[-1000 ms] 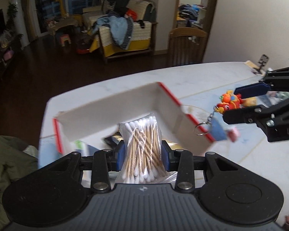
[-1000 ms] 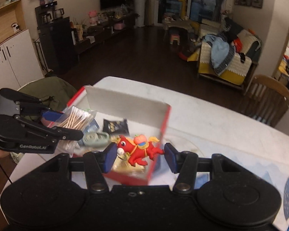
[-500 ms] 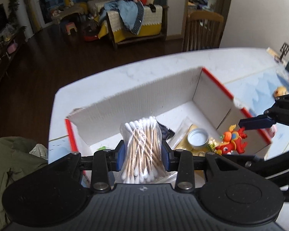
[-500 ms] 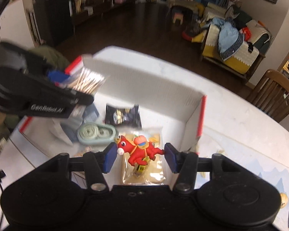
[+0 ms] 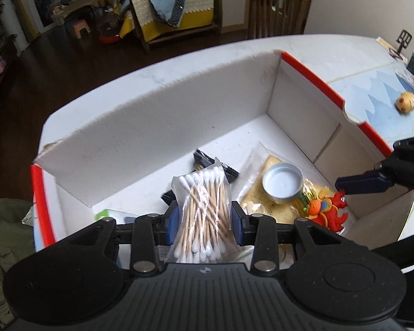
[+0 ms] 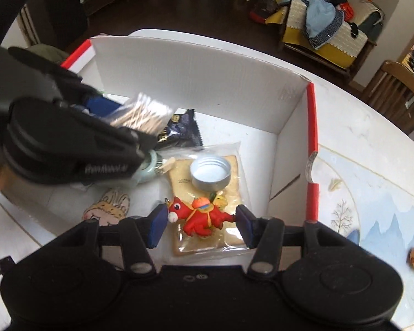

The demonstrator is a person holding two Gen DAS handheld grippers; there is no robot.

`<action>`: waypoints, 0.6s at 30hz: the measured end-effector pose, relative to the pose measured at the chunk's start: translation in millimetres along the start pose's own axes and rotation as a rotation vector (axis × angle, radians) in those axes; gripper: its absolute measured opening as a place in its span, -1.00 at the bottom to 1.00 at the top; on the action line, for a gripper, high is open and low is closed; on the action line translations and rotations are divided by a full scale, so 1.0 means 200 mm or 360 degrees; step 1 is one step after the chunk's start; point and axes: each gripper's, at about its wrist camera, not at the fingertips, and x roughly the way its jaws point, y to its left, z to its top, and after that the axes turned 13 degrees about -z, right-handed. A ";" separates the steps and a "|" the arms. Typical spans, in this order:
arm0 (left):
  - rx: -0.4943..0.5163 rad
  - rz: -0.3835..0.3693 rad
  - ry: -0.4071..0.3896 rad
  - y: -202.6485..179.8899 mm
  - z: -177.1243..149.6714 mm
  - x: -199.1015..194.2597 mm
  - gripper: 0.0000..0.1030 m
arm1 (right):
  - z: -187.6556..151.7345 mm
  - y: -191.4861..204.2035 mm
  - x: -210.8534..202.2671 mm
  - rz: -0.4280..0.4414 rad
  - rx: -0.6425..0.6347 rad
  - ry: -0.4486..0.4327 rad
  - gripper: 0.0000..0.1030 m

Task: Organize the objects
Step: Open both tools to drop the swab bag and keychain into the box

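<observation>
My left gripper (image 5: 204, 222) is shut on a clear bag of cotton swabs (image 5: 202, 215), low inside the white cardboard box (image 5: 157, 132) with red edges. My right gripper (image 6: 201, 220) is shut on a red horse keychain (image 6: 198, 216), held just above a bagged cracker (image 6: 207, 190) on the box floor (image 6: 258, 149). In the right wrist view the left gripper (image 6: 69, 143) and its swab bag (image 6: 143, 115) sit at the left. In the left wrist view the horse keychain (image 5: 327, 213) hangs under a blue right finger (image 5: 361, 184).
On the box floor lie a silver lid (image 5: 282, 183), a dark snack packet (image 6: 179, 132), a pale green case (image 6: 149, 168) and a cartoon sticker (image 6: 110, 207). A small round toy (image 5: 405, 102) rests on the blue mat (image 5: 378, 88) right of the box. A green jacket (image 5: 5, 234) lies at left.
Both grippers have come down from above the box rim into the box, each keeping its hold. The box contents now look much closer.
</observation>
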 end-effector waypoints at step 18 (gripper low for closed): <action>-0.0143 -0.0089 0.0072 0.05 -0.01 0.03 -0.10 | -0.05 -0.13 -0.17 0.0049 0.0182 -0.0094 0.44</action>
